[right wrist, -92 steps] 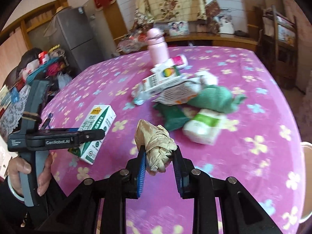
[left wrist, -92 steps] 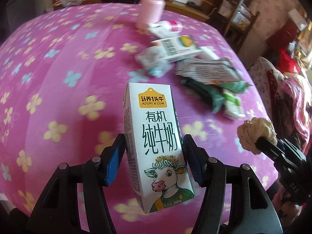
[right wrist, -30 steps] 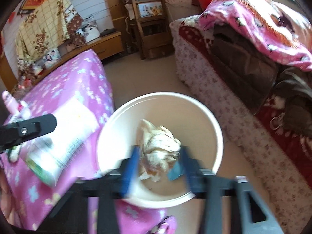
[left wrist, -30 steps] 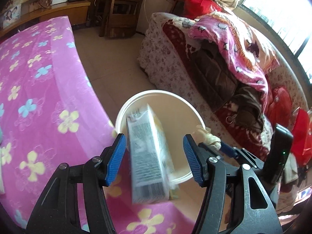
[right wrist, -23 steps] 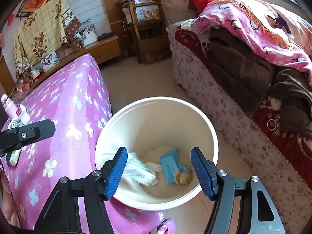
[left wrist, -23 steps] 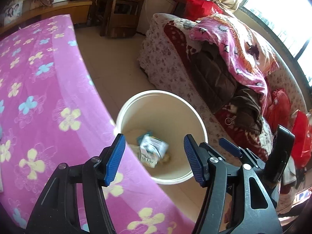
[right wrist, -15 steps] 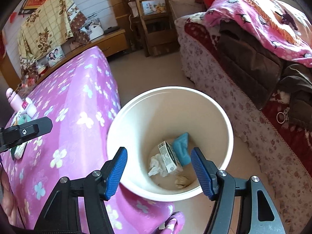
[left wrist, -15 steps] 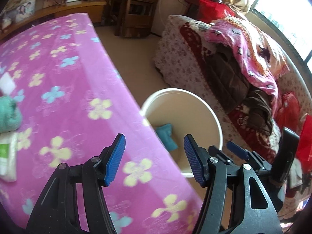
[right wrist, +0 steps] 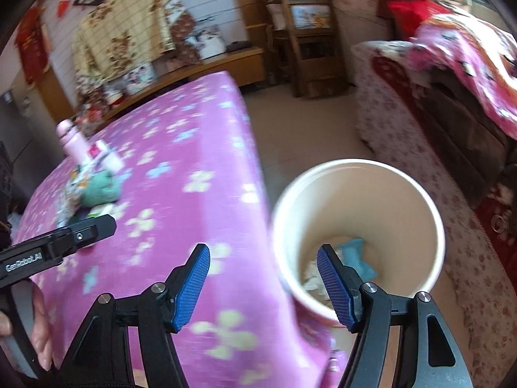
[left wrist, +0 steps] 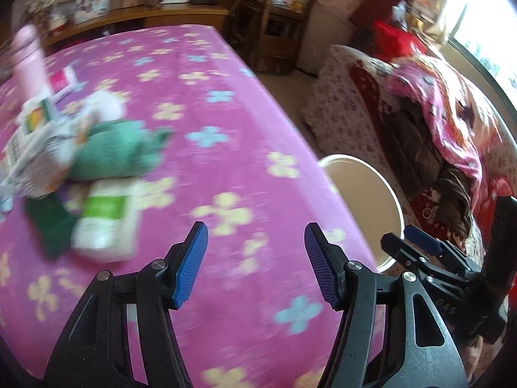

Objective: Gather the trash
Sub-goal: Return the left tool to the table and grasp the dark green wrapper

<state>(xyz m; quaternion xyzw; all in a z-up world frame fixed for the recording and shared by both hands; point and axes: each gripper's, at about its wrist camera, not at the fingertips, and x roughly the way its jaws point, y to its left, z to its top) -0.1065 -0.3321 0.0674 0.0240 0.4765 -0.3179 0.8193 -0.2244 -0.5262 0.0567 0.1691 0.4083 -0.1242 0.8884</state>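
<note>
My left gripper [left wrist: 255, 229] is open and empty above the pink flowered tablecloth [left wrist: 226, 129]. A blurred trash pile lies ahead to its left: a green bundle [left wrist: 119, 152], a white and green tissue pack [left wrist: 106, 220], a dark green wrapper [left wrist: 48, 226] and a printed box [left wrist: 32, 148]. My right gripper [right wrist: 263, 252] is also open and empty, straddling the table edge and the cream bin [right wrist: 436, 220]. A blue packet [right wrist: 355, 252] and pale scraps [right wrist: 311, 274] lie in the bin's bottom. The other view shows the right gripper [left wrist: 404, 239] beside the bin [left wrist: 387, 194].
A pink bottle [left wrist: 30, 58] stands behind the pile. A sofa [right wrist: 452, 103] heaped with blankets runs along the right of the bin, with tan floor [right wrist: 307, 129] between it and the table. Wooden shelves [right wrist: 307, 32] stand at the back. A hand [right wrist: 42, 339] holds the left gripper [right wrist: 106, 224].
The milk carton and the paper wad dropped from the grippers into the bin. Both grippers then swung left, from over the bin toward the table.
</note>
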